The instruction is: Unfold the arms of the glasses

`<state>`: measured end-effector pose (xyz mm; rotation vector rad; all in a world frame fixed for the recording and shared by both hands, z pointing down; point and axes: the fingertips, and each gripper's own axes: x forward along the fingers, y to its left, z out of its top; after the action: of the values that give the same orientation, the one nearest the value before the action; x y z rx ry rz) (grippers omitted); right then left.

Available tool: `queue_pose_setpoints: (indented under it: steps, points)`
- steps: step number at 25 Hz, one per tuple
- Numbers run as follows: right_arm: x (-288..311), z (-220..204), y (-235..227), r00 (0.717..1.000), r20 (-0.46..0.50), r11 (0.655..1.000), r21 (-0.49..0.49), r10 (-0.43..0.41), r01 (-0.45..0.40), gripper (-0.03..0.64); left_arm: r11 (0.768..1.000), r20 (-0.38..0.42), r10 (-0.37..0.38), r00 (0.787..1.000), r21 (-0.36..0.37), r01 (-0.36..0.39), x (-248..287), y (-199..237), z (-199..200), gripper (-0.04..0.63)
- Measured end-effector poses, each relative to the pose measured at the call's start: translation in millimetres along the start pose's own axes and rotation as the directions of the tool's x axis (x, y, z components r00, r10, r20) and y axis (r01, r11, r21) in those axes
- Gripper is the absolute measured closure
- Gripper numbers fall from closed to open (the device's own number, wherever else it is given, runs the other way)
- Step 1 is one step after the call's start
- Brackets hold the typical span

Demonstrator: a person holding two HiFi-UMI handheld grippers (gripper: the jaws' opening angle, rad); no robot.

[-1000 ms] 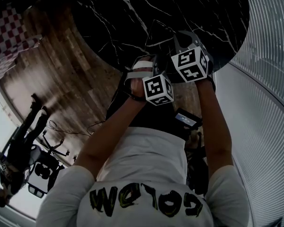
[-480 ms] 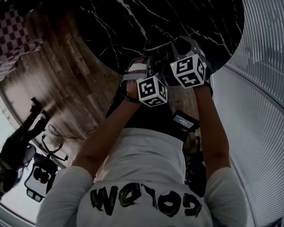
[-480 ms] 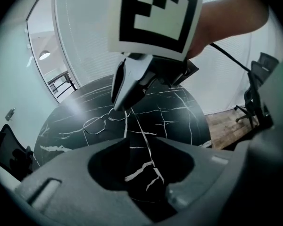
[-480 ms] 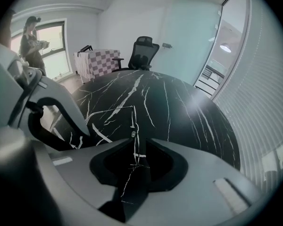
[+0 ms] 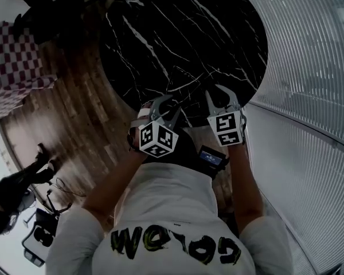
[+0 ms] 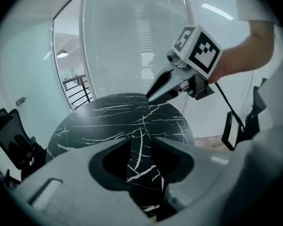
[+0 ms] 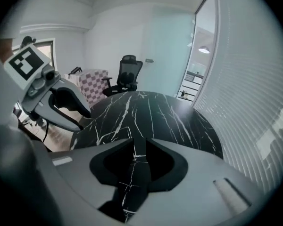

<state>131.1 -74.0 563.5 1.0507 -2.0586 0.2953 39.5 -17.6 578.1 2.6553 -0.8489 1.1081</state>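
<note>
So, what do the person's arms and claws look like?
The left claw and right claw are grey and tapered, each carrying a white cube with black square markers. A thin black cable hangs from the right one. The T-shirt is white, short-sleeved. The left claw's jaws have just been opening, nothing between them.

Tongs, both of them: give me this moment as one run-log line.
left tongs: jaws just opening, nothing between | right tongs: open, empty | both pointing down at black marble table | glasses: not made out

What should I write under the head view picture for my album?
Left gripper and right gripper, both open and empty, above a round black marble table.
</note>
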Motion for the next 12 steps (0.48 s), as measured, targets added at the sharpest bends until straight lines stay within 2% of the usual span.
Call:
queue_pose_setpoints:
  steps: [5, 12]
  points:
    - [-55.1, 25.3, 1.7, 0.996, 0.087, 0.997, 0.075, -0.022, 0.015, 0.532, 0.996, 0.066, 0.011, 0.998, -0.089, -0.005, -44.6, 15.3, 32.0, 0.457]
    - [-119.5, 62.9, 5.0, 0.975, 0.213, 0.980, 0.198, -0.066, 0.023, 0.543, 0.995, 0.182, 0.032, 0.983, -0.100, -0.014, -95.4, 18.9, 90.3, 0.476]
